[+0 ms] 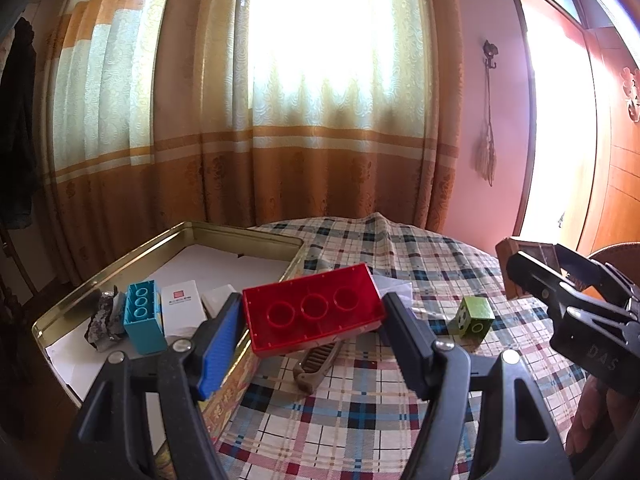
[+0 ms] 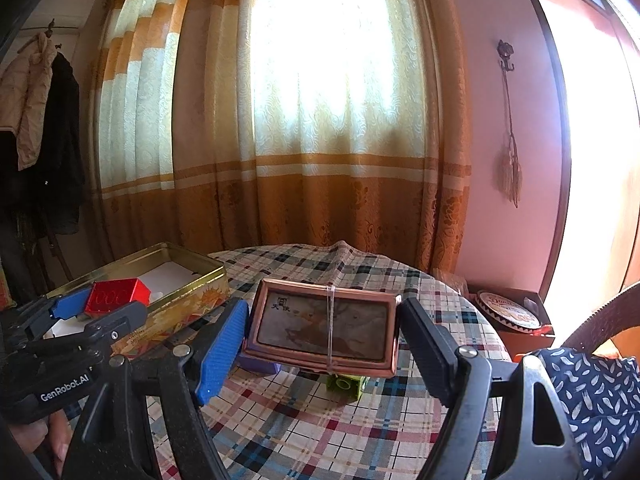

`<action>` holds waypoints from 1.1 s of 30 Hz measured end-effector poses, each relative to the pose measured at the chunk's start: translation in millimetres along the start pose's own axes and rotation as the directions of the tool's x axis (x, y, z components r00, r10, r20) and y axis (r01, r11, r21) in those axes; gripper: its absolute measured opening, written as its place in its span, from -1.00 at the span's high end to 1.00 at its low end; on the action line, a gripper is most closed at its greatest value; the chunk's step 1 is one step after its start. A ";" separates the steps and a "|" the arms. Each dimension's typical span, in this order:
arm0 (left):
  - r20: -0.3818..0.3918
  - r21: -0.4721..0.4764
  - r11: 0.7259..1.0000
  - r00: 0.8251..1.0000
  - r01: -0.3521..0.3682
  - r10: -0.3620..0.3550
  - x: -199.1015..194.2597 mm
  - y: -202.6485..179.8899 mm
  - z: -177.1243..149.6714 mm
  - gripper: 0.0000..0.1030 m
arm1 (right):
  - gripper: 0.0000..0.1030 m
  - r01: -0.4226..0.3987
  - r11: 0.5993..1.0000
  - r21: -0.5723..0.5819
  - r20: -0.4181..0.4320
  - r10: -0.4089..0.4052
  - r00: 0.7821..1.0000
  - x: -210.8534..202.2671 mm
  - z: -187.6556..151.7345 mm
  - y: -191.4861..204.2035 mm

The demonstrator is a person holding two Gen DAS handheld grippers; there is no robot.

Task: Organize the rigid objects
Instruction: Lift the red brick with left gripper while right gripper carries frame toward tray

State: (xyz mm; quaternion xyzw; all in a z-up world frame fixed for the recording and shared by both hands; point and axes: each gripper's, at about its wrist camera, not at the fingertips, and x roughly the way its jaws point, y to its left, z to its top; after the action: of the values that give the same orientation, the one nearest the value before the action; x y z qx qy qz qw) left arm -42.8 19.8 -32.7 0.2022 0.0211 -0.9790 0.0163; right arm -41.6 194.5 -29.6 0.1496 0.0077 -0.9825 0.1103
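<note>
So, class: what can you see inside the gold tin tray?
Inside the gold tin tray stand a teal brick, a white box and a grey crumpled lump on white paper; the near corner is hidden behind the left gripper.

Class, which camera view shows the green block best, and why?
The left wrist view: the green block sits whole on the checked tablecloth. The right wrist view shows only its lower part, since the copper-framed case covers the rest.

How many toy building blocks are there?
3 for sure: a red block held in the left gripper, a teal block standing in the tin, and a green block on the tablecloth. More may be hidden.
</note>
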 end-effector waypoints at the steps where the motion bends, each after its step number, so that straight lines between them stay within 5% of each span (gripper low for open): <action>1: 0.001 0.000 1.000 1.000 0.000 0.000 -0.1 -0.2 0.1 -0.35 | -0.54 -0.001 1.000 -0.002 0.002 0.001 1.000 -0.2 0.1 0.8; 33: 0.024 -0.031 0.999 0.999 -0.043 0.043 -12.5 31.2 -2.2 -0.35 | -0.54 -0.107 0.991 -0.082 0.025 0.110 0.994 -9.2 -2.3 42.1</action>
State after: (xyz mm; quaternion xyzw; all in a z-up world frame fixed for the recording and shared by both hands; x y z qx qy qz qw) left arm -29.2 -11.0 -30.8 0.1902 0.0314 -0.9804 0.0406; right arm -23.1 155.5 -28.3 0.1307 0.0373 -0.9761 0.1695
